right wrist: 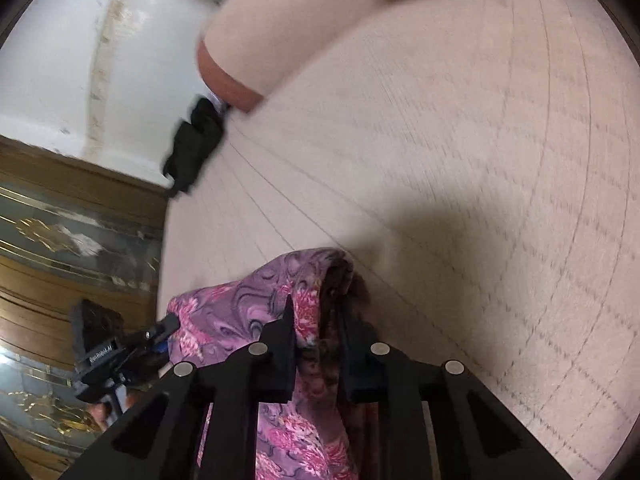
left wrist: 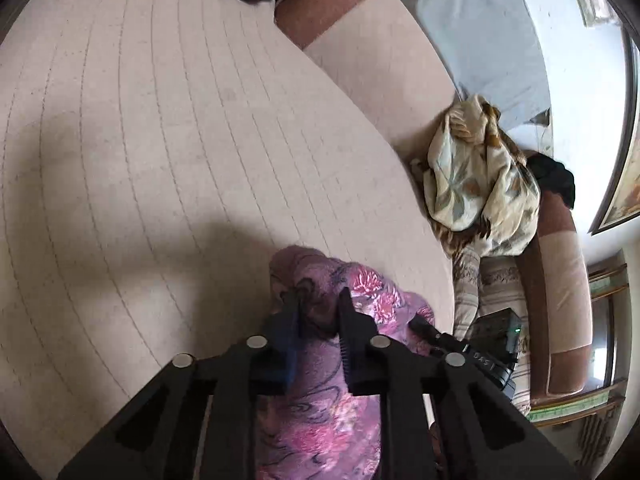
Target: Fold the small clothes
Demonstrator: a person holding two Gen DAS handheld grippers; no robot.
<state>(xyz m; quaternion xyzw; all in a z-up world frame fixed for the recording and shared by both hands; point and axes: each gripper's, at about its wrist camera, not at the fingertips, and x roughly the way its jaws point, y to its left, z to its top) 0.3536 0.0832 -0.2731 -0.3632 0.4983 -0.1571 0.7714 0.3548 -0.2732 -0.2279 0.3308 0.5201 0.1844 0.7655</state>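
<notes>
Both grippers, left gripper (left wrist: pixel 318 300) and right gripper (right wrist: pixel 316 304), are matte black with round silver studs; one left finger looks blue.

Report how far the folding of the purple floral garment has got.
Done: nothing looks folded yet. In hand: the left gripper and the right gripper are each shut on the purple floral garment, which hangs bunched above the beige striped surface. Left: spreading it flat and folding it. The cream floral cloth lies crumpled beside the surface.
</notes>
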